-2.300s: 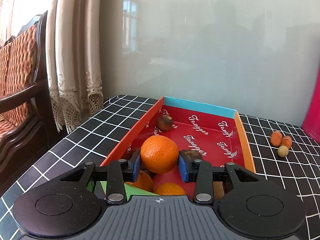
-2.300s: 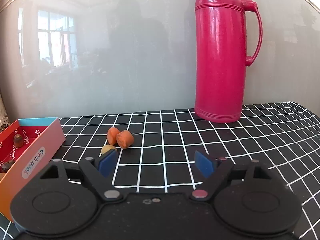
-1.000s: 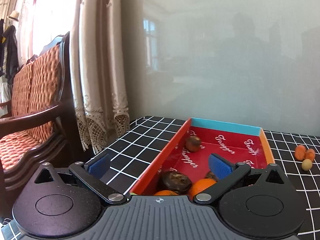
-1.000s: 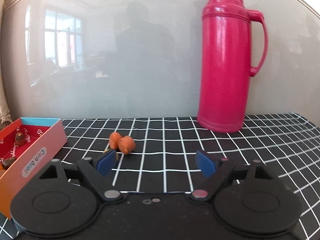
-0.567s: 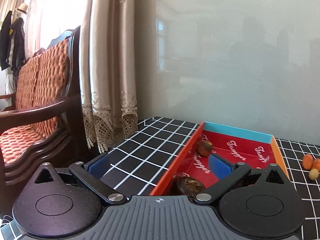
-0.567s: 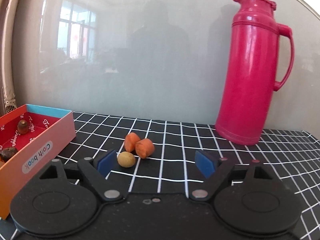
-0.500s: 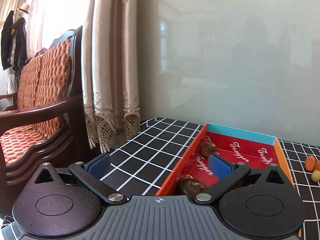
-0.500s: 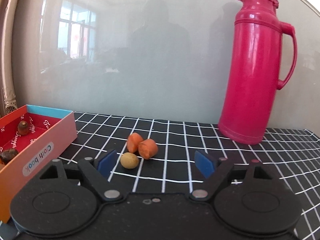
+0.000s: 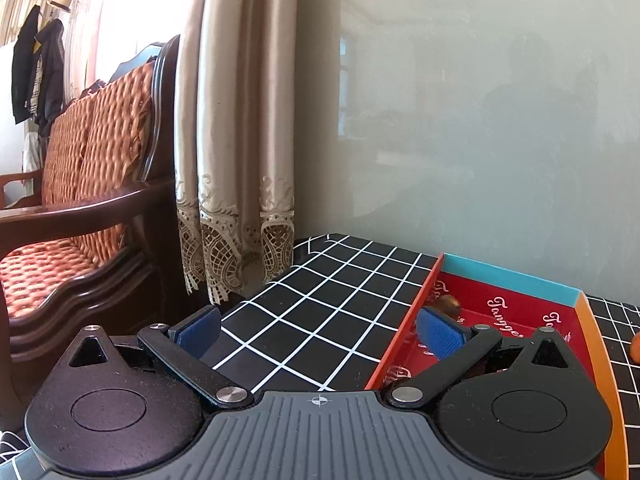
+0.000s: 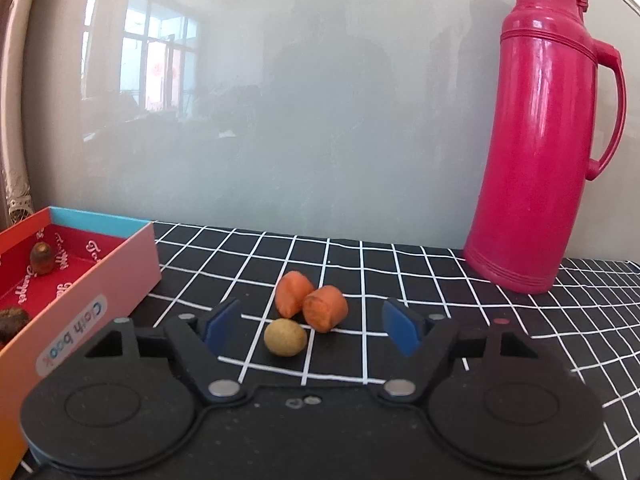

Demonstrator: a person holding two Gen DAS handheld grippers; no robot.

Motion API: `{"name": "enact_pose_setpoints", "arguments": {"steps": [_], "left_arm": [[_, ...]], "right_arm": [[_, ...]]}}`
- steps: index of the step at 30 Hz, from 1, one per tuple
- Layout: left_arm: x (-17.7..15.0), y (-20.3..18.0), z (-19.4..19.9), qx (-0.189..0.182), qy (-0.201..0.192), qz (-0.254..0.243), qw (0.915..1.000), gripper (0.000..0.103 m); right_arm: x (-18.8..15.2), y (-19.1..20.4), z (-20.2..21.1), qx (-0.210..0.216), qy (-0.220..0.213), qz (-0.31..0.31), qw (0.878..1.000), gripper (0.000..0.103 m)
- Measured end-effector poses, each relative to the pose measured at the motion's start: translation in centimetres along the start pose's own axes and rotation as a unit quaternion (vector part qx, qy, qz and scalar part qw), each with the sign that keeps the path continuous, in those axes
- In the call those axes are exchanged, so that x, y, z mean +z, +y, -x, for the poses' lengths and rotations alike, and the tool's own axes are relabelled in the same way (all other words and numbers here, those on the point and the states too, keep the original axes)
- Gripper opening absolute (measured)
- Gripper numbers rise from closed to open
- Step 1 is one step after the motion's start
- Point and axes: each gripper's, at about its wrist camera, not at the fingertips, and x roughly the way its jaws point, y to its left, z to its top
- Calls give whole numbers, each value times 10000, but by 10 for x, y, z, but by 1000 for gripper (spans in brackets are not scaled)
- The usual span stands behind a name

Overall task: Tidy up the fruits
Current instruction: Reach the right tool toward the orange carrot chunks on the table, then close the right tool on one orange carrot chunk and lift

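Note:
An open red box [image 9: 508,280] with an orange rim sits on the black grid tablecloth; it also shows in the right wrist view [image 10: 100,280]. It holds a small brown fruit [image 10: 41,258] and a darker one [image 10: 12,322]. My left gripper [image 9: 318,330] is open and empty, left of the box over the table's left part. My right gripper [image 10: 310,324] is open and empty. Two orange pieces [image 10: 294,293] [image 10: 325,308] and a small tan round fruit [image 10: 285,337] lie on the cloth between its fingers, just ahead of them.
A tall red thermos [image 10: 536,140] stands at the back right against the grey wall. A curtain [image 9: 236,120] and a wooden sofa with orange cushions [image 9: 76,208] stand off the table's left edge.
My left gripper let go of the orange in the box, opened, and drew back and to the left. My right gripper moved toward the orange pieces and tan fruit, which now lie between its fingers.

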Motion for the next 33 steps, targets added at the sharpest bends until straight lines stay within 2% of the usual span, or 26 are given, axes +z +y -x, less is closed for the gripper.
{"name": "enact_pose_setpoints", "arguments": {"steps": [4, 11, 14, 17, 24, 27, 31, 33], "left_arm": [[2, 2, -5, 25, 20, 77, 10000, 103], [4, 7, -14, 60, 62, 119, 9999, 103], [4, 7, -19, 86, 89, 110, 9999, 103], [5, 4, -22, 54, 103, 132, 9998, 103], [5, -5, -23, -7, 86, -23, 10000, 103], [5, -4, -23, -50, 96, -11, 9999, 103], [5, -5, -23, -67, 96, -31, 9999, 103], [6, -5, -24, -81, 118, -40, 9999, 103]], "right_arm": [[0, 3, -9, -28, 91, 43, 9999, 69], [3, 9, -25, -17, 156, 197, 9997, 68], [6, 9, -32, 43, 244, 174, 9995, 59], [8, 9, -37, -64, 277, 231, 9993, 59], [10, -11, -52, -109, 552, -91, 9984, 56], [11, -15, -52, -70, 538, -135, 9984, 51], [12, -11, -47, 33, 364, -53, 9993, 52], [11, -6, -52, 22, 432, 81, 9990, 51]]}}
